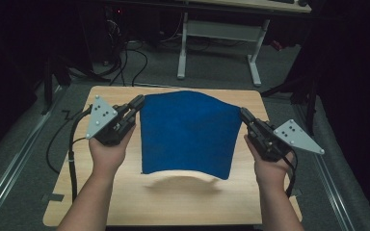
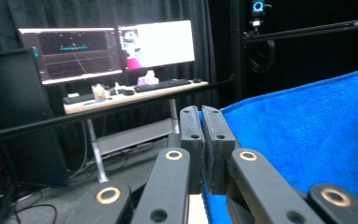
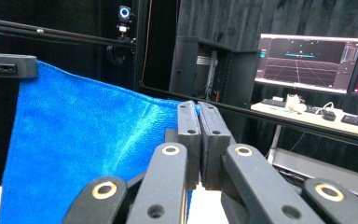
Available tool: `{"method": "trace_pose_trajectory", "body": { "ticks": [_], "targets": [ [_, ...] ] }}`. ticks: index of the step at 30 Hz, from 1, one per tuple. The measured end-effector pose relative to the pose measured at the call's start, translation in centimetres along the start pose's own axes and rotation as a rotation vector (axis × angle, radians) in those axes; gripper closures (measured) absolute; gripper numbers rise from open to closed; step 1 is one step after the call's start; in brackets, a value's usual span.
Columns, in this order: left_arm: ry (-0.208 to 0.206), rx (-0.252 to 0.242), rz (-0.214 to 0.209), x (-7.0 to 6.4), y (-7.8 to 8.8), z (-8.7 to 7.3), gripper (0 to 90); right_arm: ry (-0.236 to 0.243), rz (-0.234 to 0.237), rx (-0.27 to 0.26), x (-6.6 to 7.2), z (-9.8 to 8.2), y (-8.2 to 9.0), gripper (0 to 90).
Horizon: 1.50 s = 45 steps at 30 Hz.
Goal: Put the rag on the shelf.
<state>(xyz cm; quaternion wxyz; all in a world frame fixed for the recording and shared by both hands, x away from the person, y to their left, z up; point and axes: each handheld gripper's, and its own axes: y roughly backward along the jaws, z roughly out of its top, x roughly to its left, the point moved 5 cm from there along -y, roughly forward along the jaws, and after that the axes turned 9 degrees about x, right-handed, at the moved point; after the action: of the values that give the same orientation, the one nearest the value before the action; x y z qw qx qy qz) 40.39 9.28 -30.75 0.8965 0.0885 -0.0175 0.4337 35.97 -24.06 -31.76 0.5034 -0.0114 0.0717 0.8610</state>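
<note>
**Blue cloth pinched at two corners, held up off the table**

We see both sets of jaws pressed together on cloth. In the left gripper view the left gripper (image 2: pixel 204 112) pinches a corner of the blue cloth (image 2: pixel 303 135), which spreads to the right of the frame. In the right gripper view the right gripper (image 3: pixel 198 106) clamps the opposite corner, cloth hanging to the left.

In the high view the cloth (image 1: pixel 188 132) sits mid-frame, stretched between the left gripper (image 1: pixel 138 102) and the right gripper (image 1: pixel 244 113). We note deep blue, fuzzy terry texture, roughly rectangular, top edge bowed upward, lower edge curled and lifted, casting a shadow on the wooden table (image 1: pixel 183 202) below. Hands enter from the bottom.
</note>
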Motion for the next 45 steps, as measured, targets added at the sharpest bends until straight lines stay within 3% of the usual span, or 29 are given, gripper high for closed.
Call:
{"method": "trace_pose_trajectory", "body": {
  "ticks": [14,18,29,33,40,43,45],
  "targets": [
    [-0.001,0.047,0.05,2.5,-2.9,0.8,88.4,-0.017,-0.018,0.024,-2.0,1.5,-2.3,89.4],
    [0.025,0.052,0.038,3.0,-3.2,0.9,88.5,-0.021,-0.019,0.029,-2.3,1.8,-3.1,89.4],
    [0.029,0.069,0.085,5.1,-4.4,1.5,88.6,-0.026,-0.035,0.034,-3.2,2.8,-4.8,89.5],
    [0.031,0.082,0.102,6.0,-5.2,1.4,88.6,-0.037,-0.048,0.053,-3.9,2.7,-5.9,89.5],
    [0.038,0.15,0.131,7.7,-7.8,0.4,88.6,-0.043,-0.068,0.115,-5.6,2.1,-8.6,89.5],
    [0.081,0.168,0.119,8.5,-8.8,0.1,88.7,-0.048,-0.078,0.139,-6.2,2.0,-9.9,89.5],
    [0.077,0.185,0.127,8.8,-9.5,0.0,88.7,-0.054,-0.084,0.154,-6.7,2.0,-10.6,89.5]
  ]
}}
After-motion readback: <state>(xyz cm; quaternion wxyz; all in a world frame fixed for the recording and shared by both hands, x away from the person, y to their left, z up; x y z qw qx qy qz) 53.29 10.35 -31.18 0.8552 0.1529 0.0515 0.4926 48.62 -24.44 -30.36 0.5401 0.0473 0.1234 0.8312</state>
